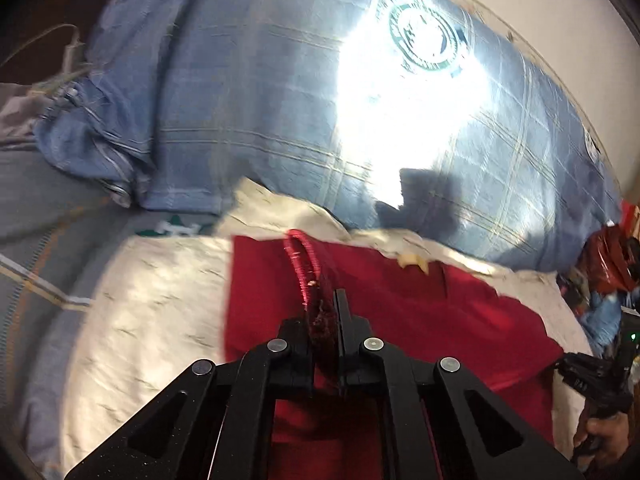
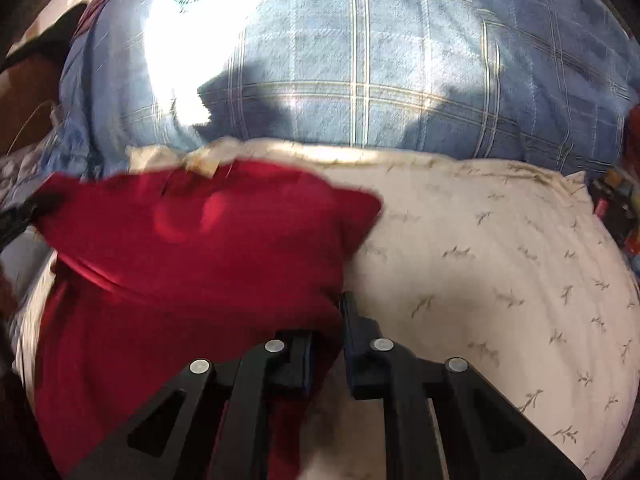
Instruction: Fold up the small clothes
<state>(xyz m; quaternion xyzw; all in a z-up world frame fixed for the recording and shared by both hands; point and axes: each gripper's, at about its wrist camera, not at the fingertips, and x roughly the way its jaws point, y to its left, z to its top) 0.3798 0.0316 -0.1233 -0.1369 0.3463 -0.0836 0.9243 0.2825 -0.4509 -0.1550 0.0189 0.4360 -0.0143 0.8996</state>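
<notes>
Left wrist: left gripper (image 1: 326, 312) pinches red garment (image 1: 400, 300) over pillow (image 1: 152, 300).

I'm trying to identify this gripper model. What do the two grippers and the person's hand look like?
Both the left gripper and the right gripper are matte black, with angular linkage arms, triangular cutouts and round silver pivot pins. The fingers are flat black plates; the right one's pads look bluish. No cables or markings show up close. A bare hand grips the other gripper's black handle; no sleeve is visible.

Hard sunlight burns out a white patch on the blue checked blanket (image 1: 256, 92), with dark shadows just below it. Both views are smeared by motion blur, bent and dark at the edges.
</notes>
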